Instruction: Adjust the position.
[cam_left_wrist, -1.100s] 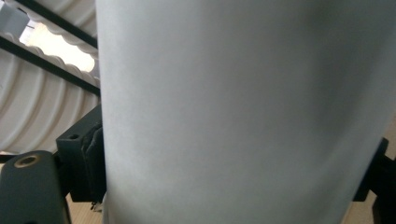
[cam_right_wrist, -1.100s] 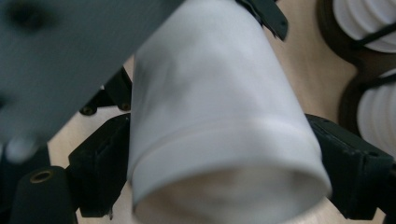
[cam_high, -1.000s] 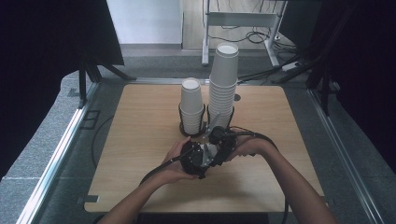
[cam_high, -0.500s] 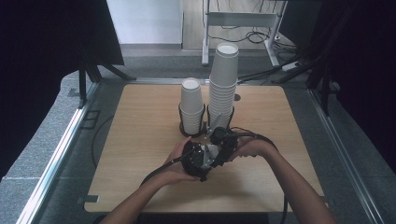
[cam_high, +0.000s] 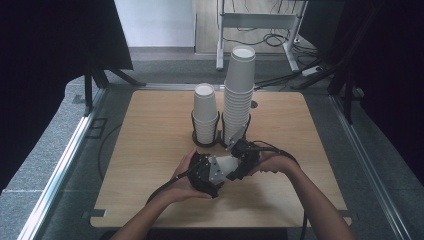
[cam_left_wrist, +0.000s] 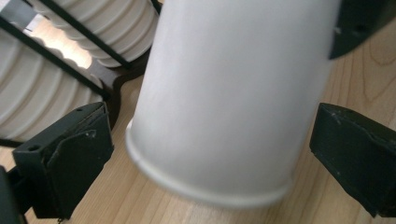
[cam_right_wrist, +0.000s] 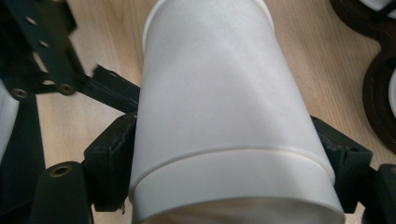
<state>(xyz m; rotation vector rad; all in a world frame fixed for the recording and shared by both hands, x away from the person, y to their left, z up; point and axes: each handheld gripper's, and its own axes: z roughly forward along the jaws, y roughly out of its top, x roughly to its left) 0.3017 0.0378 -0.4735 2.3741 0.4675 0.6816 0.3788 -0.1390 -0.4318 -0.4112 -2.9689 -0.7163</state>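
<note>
A white paper cup lies on its side just above the table between both grippers, in front of the two cup stacks. My right gripper is shut on it: in the right gripper view both pads press the cup near its wider end, the right gripper straddling it. My left gripper has just been opening. In the left gripper view the left gripper stands open, its fingers clear of the cup on both sides.
A short stack of white cups and a tall stack stand in a black wire holder at the table's middle, just beyond the grippers. The stacks loom close in the left gripper view. A cable trails toward the table's front edge.
Both hands stay in the same spot before the stacks. The left gripper's jaws have spread away from the cup, which stays in the right gripper.
</note>
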